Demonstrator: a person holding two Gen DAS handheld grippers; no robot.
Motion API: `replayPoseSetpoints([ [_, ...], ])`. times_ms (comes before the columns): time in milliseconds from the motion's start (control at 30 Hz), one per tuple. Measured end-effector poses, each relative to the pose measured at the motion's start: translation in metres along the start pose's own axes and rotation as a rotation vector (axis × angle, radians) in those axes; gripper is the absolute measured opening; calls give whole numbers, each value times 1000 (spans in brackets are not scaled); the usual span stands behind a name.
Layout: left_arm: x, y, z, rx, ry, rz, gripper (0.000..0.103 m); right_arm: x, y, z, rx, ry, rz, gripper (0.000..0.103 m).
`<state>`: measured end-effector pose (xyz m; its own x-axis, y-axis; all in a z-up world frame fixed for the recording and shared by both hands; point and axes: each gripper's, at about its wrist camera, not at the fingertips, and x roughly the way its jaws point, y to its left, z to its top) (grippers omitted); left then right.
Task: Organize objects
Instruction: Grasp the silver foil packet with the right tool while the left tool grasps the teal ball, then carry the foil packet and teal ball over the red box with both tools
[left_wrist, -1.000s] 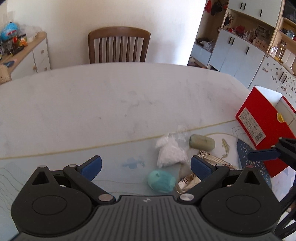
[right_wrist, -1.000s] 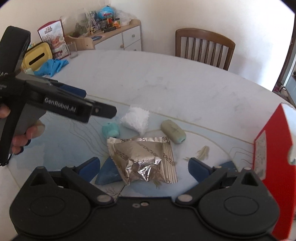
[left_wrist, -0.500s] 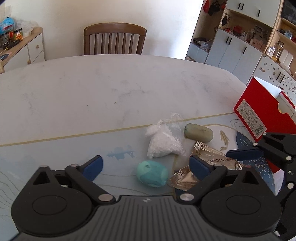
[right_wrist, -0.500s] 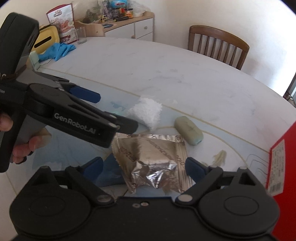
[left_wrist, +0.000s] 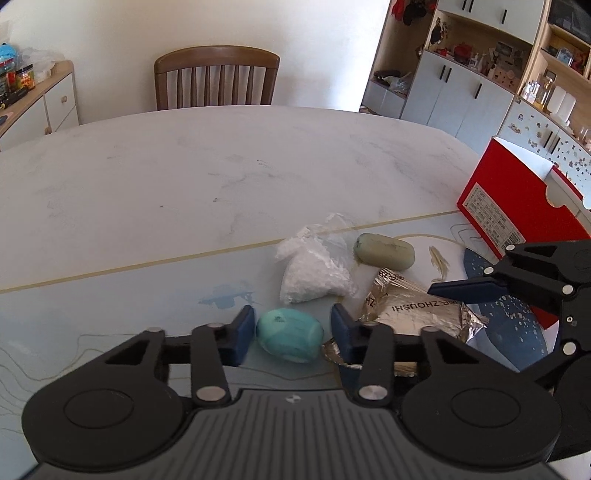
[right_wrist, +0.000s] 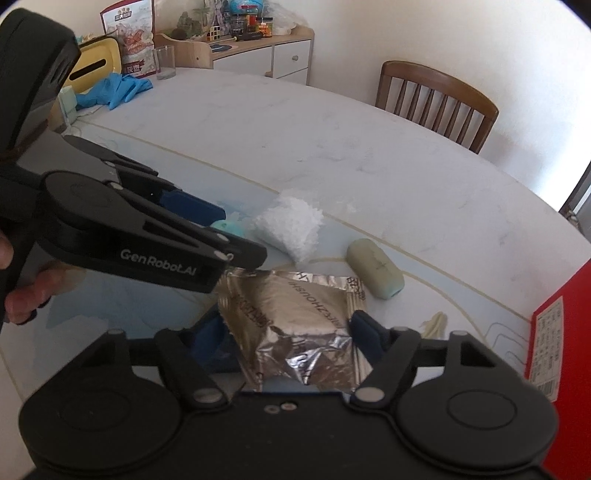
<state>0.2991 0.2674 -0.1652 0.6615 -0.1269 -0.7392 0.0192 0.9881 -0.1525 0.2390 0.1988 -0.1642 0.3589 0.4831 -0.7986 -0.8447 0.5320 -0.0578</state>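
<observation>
A teal soap-like lump lies on the pale blue mat between the blue pads of my left gripper. Its jaws are closing; the left pad is at the lump and a thin gap shows on the right. A crumpled silver foil packet lies between the pads of my right gripper. Those jaws are closing too, with the pads at the packet's edges. In the right wrist view my left gripper reaches in from the left and hides most of the teal lump.
A white bag of crystals and a grey-green bar lie just beyond. A red box stands at the right. A wooden chair is at the far side. Blue gloves and a glass sit far left.
Both pairs of jaws have narrowed from wide open. The teal lump now sits between the left pads, and the right pads have come in to the foil packet's edges.
</observation>
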Motion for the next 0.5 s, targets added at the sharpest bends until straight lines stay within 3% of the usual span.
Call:
replayPoseSetpoints([
  [300,-5,3,1,-26,-3,-6,38,-5,0,-1,-2,3,-20,49],
  [500,-16,6,0,-42,-6,-1,38,-16,-4,-8,37,12,-15,46],
])
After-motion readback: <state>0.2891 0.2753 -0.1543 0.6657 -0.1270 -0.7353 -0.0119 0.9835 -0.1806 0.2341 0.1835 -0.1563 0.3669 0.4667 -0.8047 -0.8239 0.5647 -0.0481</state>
